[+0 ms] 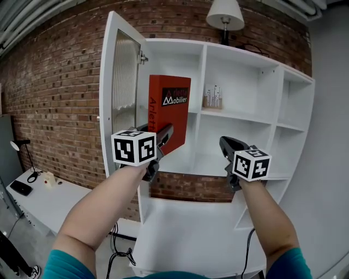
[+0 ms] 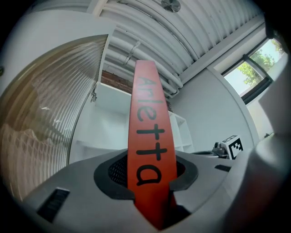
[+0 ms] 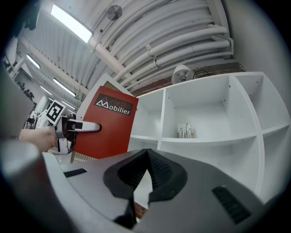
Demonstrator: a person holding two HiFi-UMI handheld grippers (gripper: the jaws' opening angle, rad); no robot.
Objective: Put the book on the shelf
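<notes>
A red book (image 1: 169,109) with "Arletta" on its spine stands upright in the air in front of the white shelf unit (image 1: 240,117), at its upper left compartment. My left gripper (image 1: 166,136) is shut on the book's lower part. In the left gripper view the spine (image 2: 150,136) runs up between the jaws. In the right gripper view the book's cover (image 3: 107,123) shows at the left, with the left gripper (image 3: 84,127) clamped on it. My right gripper (image 1: 223,143) hovers to the right of the book, shut, its pads (image 3: 157,175) together with nothing between them.
The shelf's door (image 1: 124,82) with ribbed glass stands open just left of the book. Small bottles (image 1: 212,98) sit on a middle shelf. A lamp (image 1: 225,13) stands on top. A white table (image 1: 49,196) with small items is at the lower left.
</notes>
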